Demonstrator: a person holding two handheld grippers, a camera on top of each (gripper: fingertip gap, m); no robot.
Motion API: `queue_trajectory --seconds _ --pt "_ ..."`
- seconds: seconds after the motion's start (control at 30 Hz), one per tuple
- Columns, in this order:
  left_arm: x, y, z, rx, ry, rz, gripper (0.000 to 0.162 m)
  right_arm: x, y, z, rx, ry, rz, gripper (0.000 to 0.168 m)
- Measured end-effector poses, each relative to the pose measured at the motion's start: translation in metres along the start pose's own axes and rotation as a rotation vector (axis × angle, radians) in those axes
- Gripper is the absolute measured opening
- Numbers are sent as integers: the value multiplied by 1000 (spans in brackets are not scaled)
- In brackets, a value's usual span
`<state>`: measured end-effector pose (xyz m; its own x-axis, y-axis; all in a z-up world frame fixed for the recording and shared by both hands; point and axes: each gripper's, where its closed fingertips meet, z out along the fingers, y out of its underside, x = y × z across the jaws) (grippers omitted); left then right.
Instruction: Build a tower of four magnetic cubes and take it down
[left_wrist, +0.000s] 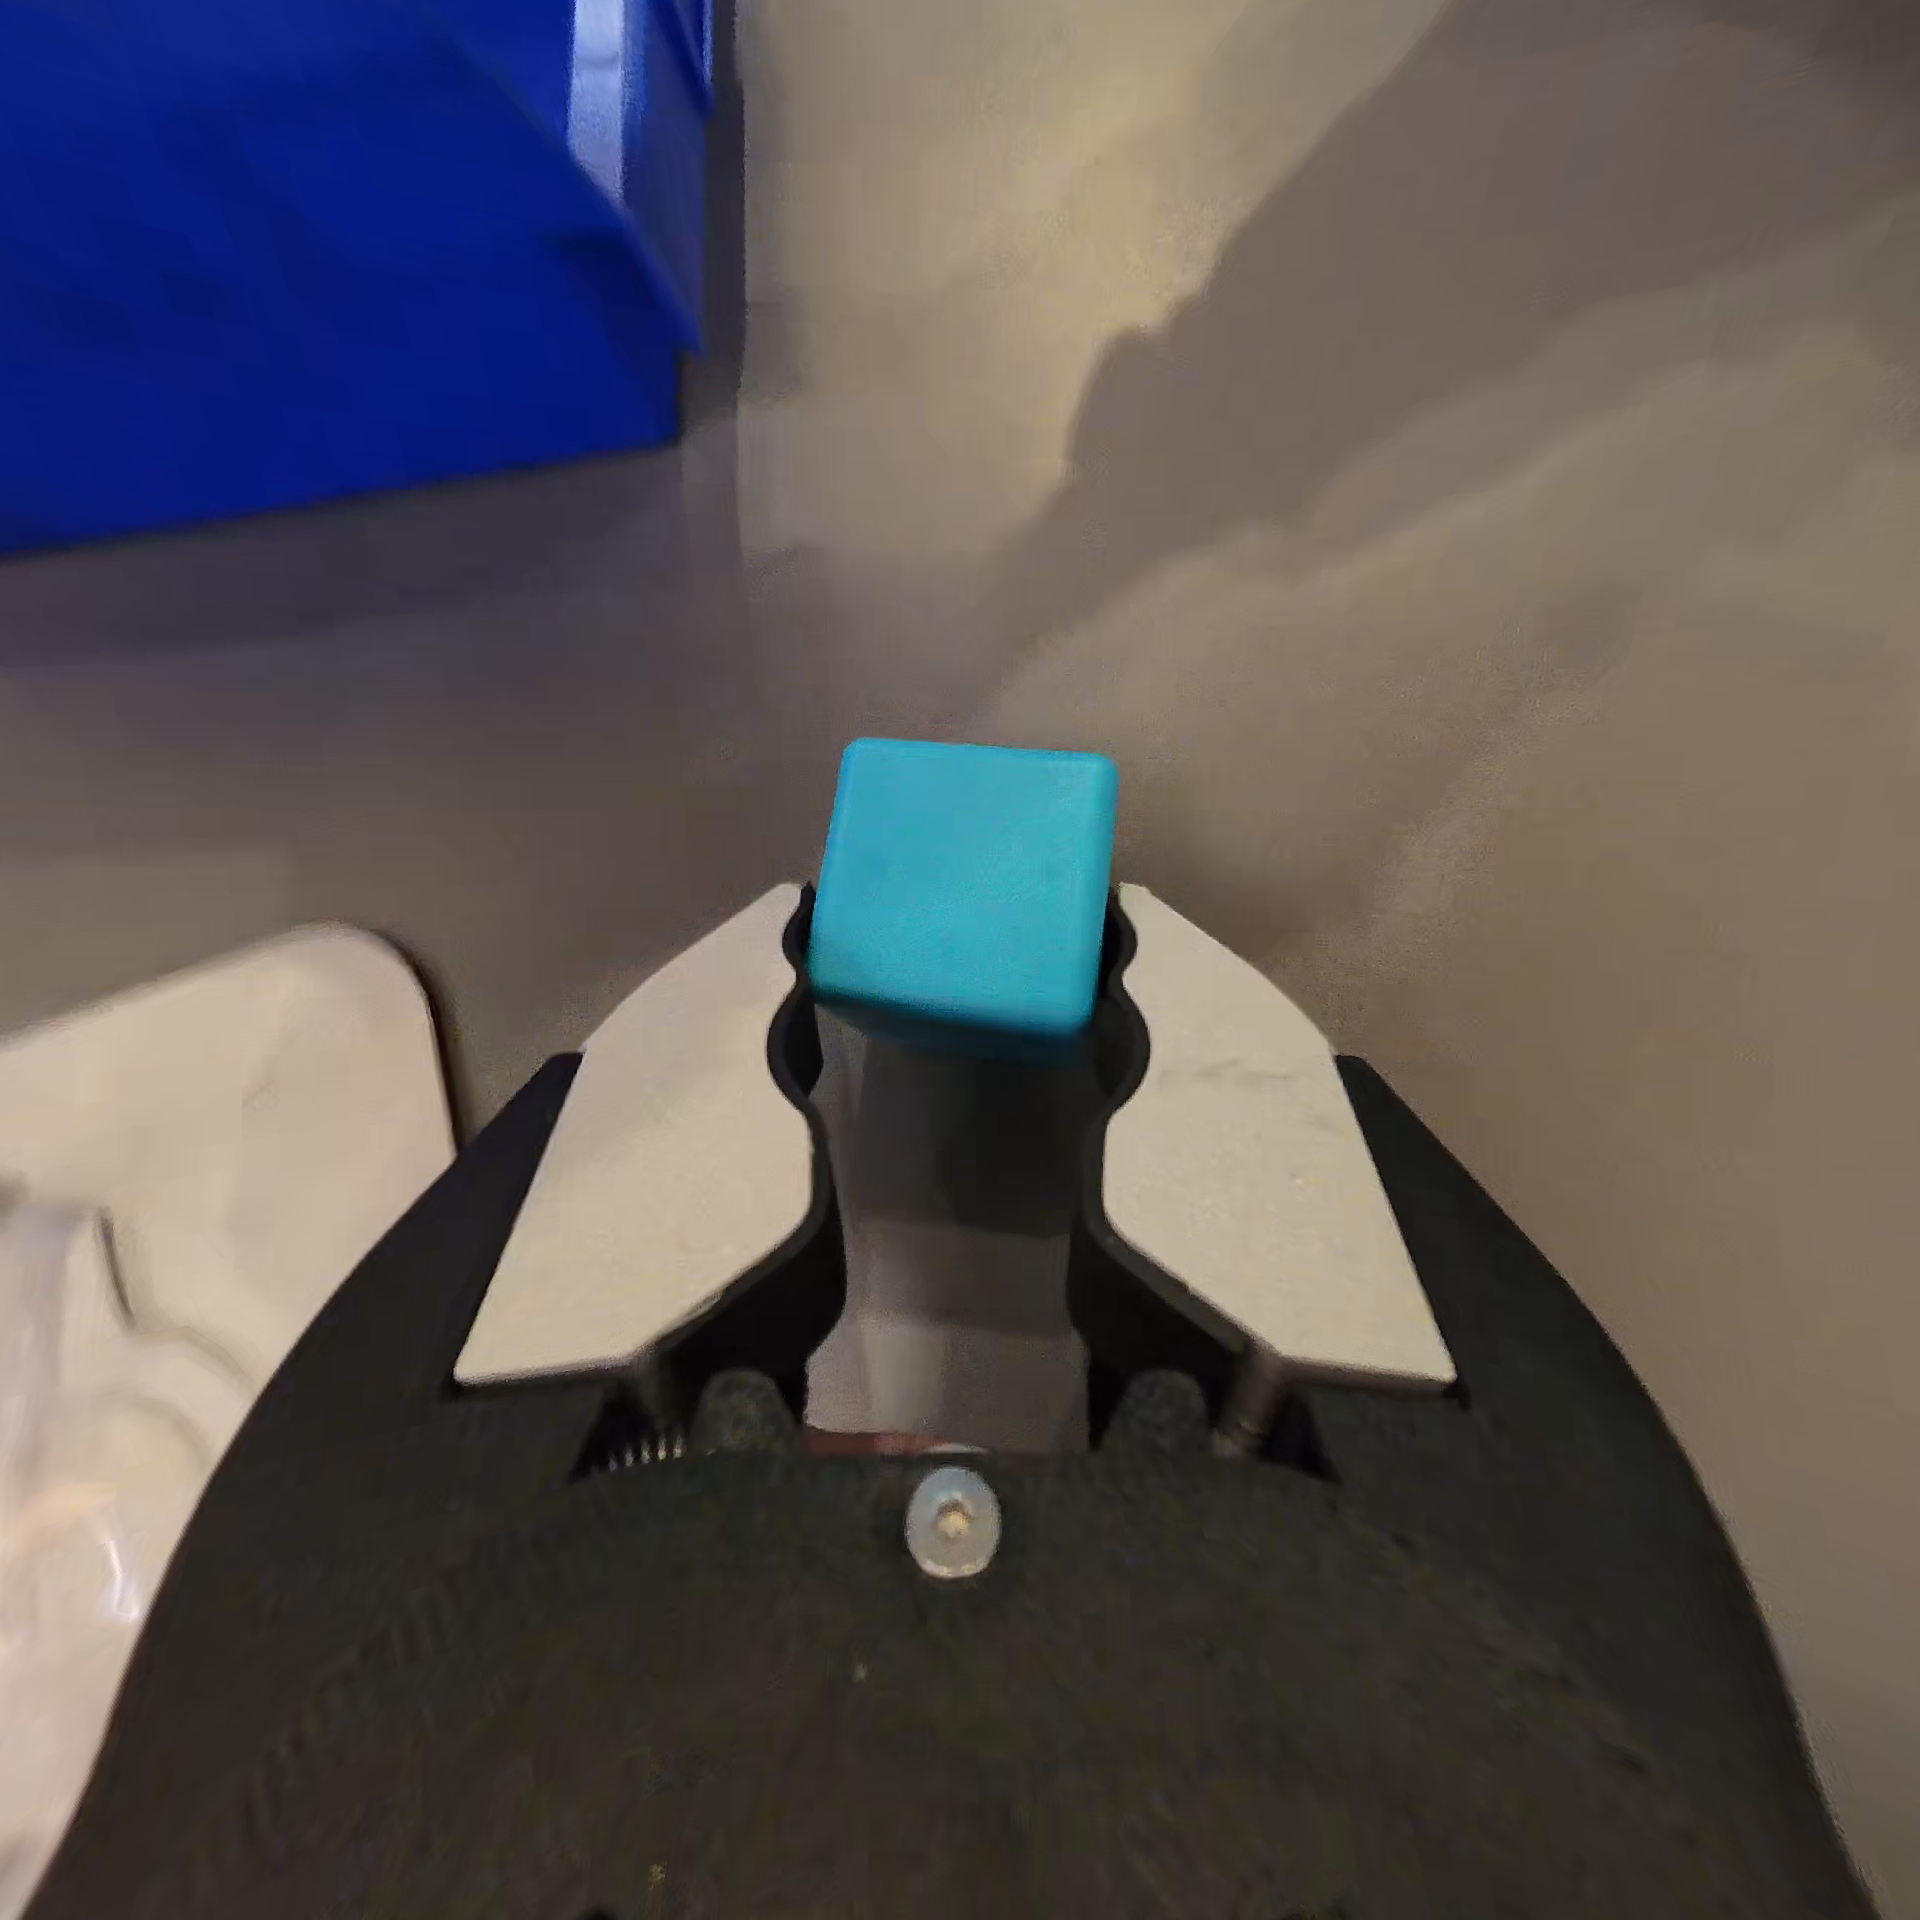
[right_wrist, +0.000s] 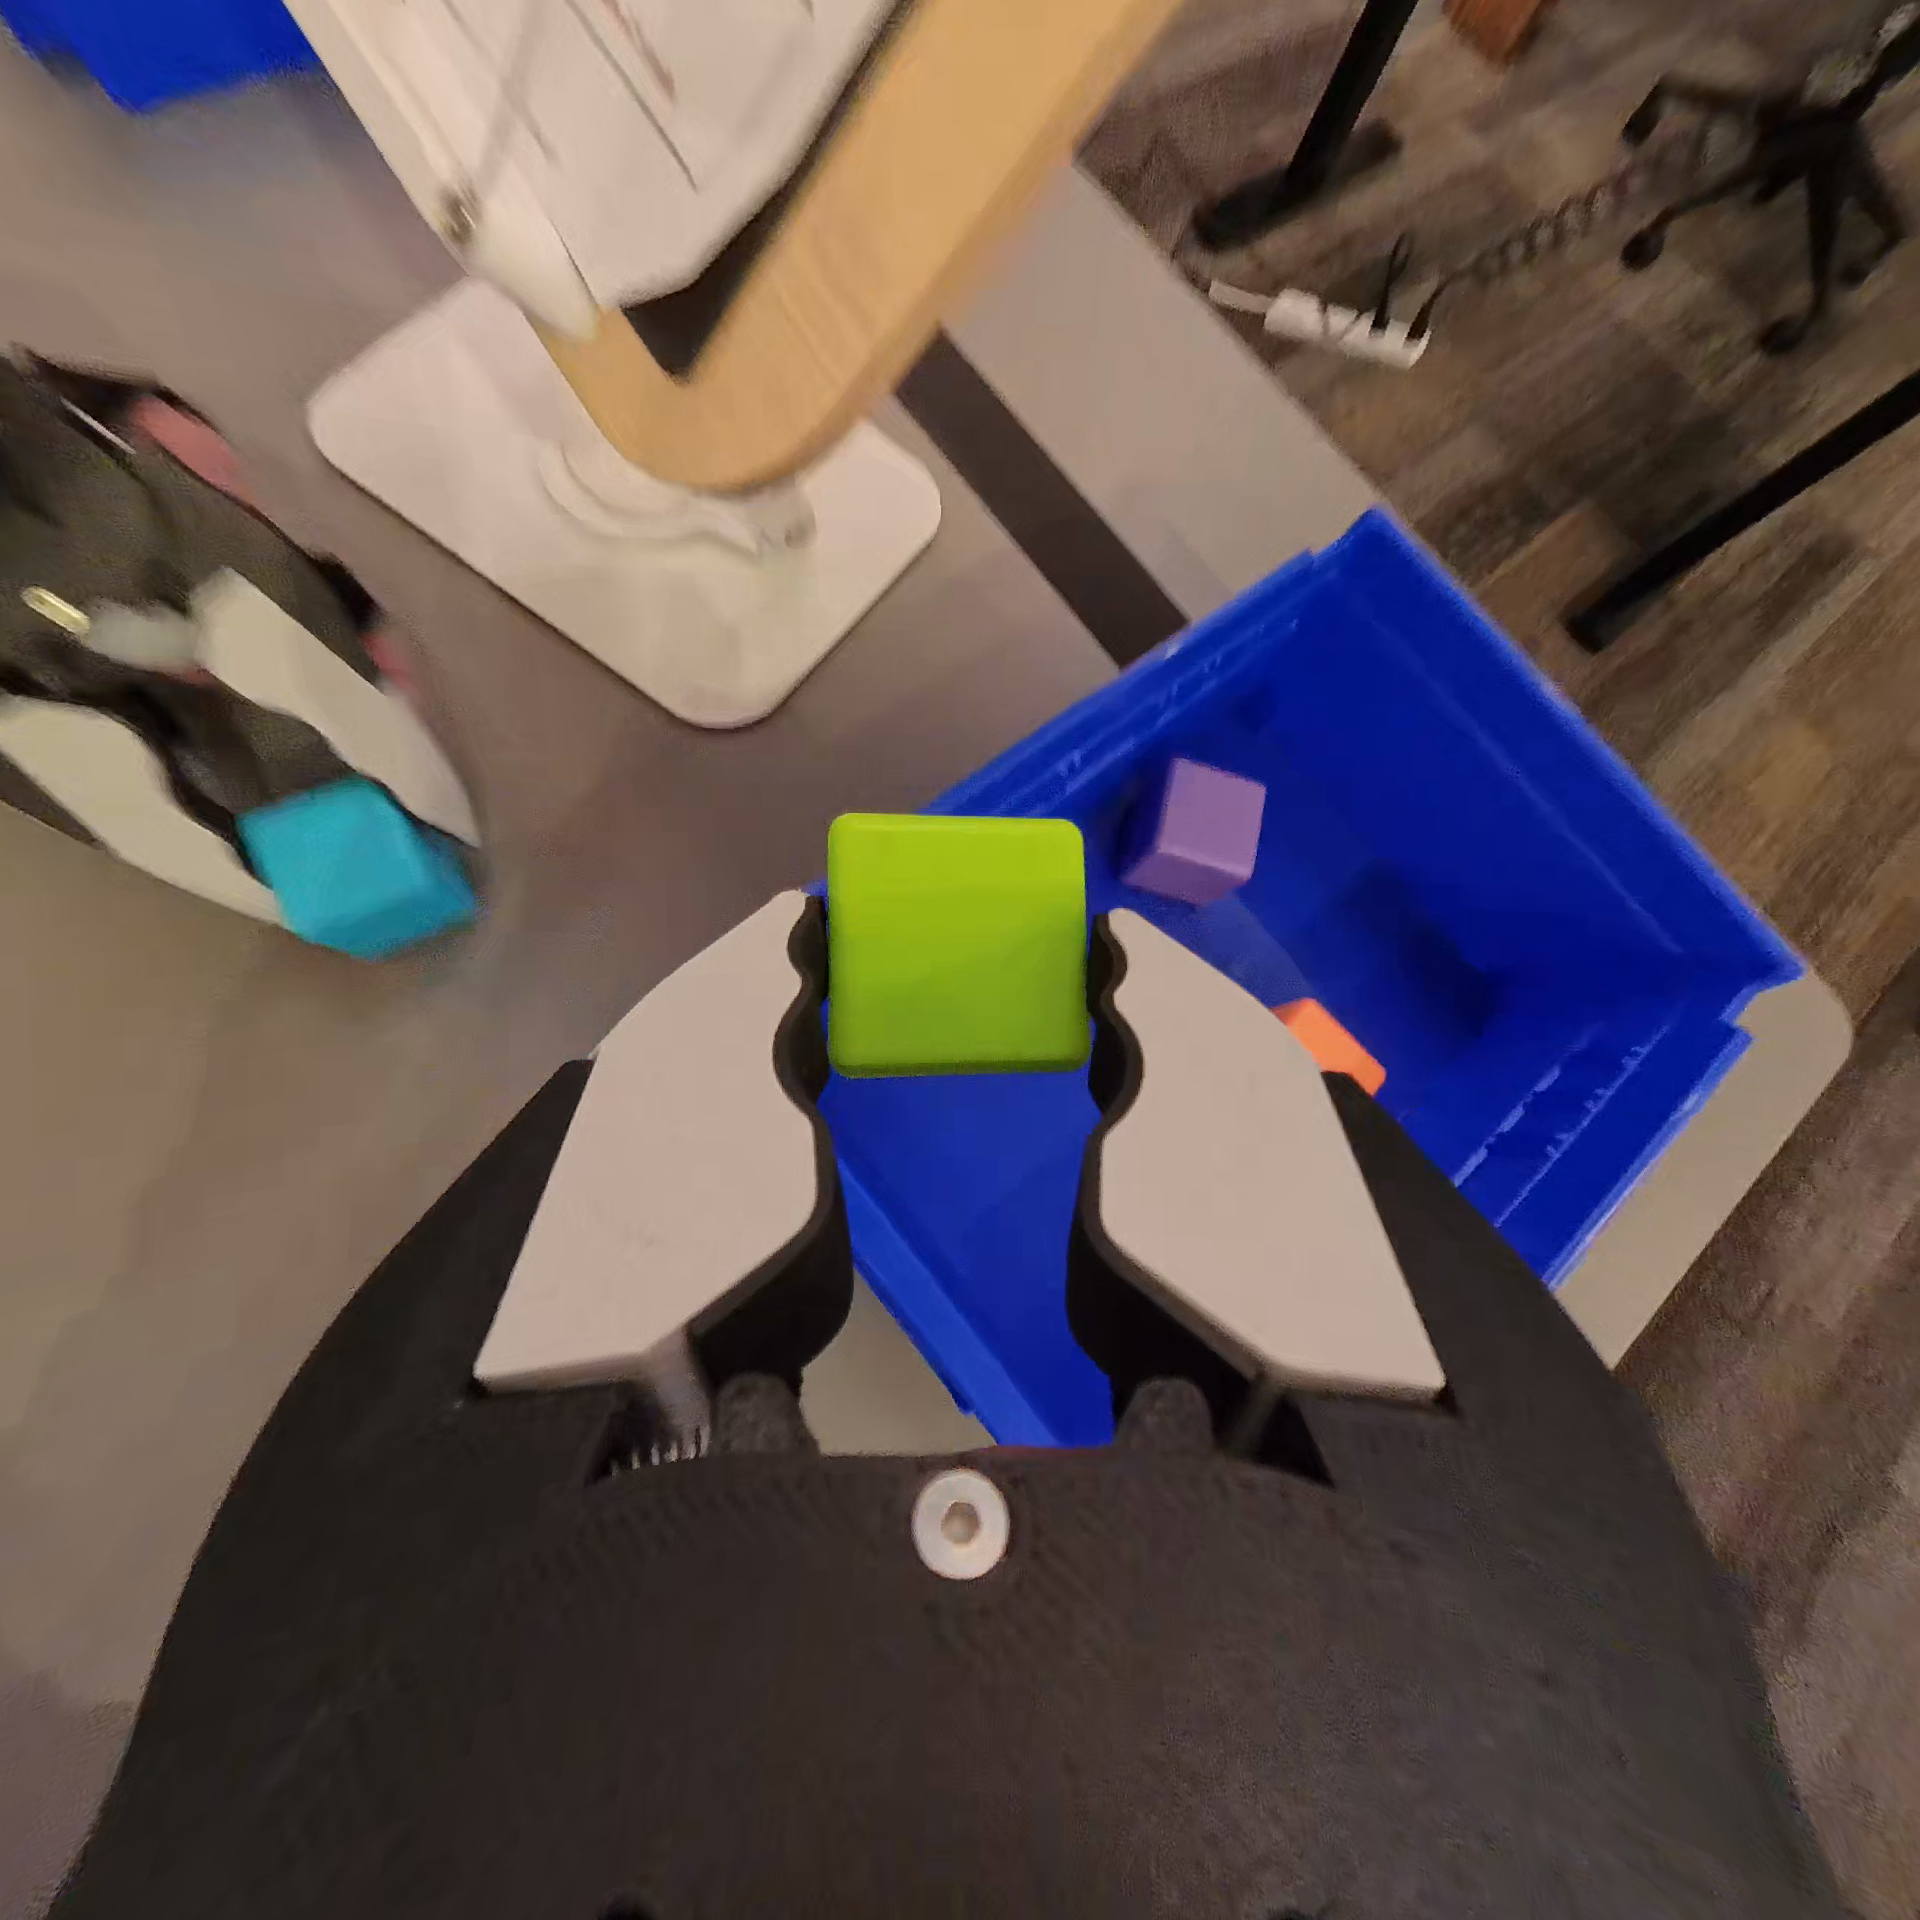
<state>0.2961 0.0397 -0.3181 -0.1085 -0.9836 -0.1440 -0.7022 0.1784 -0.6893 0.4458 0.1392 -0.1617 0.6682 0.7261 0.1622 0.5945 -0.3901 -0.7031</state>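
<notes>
My left gripper (left_wrist: 961, 935) is shut on a teal cube (left_wrist: 961, 894) and holds it over the grey table. It also shows at the left of the right wrist view (right_wrist: 353, 883), low over the table with the teal cube (right_wrist: 348, 878) between its fingers. My right gripper (right_wrist: 956, 966) is shut on a lime green cube (right_wrist: 956, 940) and holds it above the near edge of a blue bin (right_wrist: 1558, 831). A purple cube (right_wrist: 1195, 831) and an orange cube (right_wrist: 1335, 1044) lie inside that bin.
A white stand base (right_wrist: 644, 540) with a wooden-framed panel (right_wrist: 862, 260) stands behind on the table. A second blue bin (left_wrist: 312, 260) sits at the far left. The table edge runs at the right, with floor and chair legs (right_wrist: 1766, 208) beyond. The tips of one gripper are about 25 cm away from the tips of the other.
</notes>
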Motion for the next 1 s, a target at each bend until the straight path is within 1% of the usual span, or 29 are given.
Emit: queue_trajectory --seconds 0.2,0.3,0.4,0.53,0.67,1.0 --pt "25 64 -64 -57 -89 -85 50 6 42 44 -174 -48 13 49" --pt "32 83 -91 -57 -130 -109 50 7 56 56 -235 -53 8 49" --pt "38 102 -107 -61 -140 -114 51 6 65 66 -269 -61 1 49" --pt "48 109 -111 -39 -92 -101 50 5 76 77 -314 -72 -12 49" --pt "53 109 -110 -37 -61 -96 51 2 88 87 -356 -96 -22 49" --pt "54 109 -109 -15 -47 -105 50 1 106 97 -458 -80 -53 49"
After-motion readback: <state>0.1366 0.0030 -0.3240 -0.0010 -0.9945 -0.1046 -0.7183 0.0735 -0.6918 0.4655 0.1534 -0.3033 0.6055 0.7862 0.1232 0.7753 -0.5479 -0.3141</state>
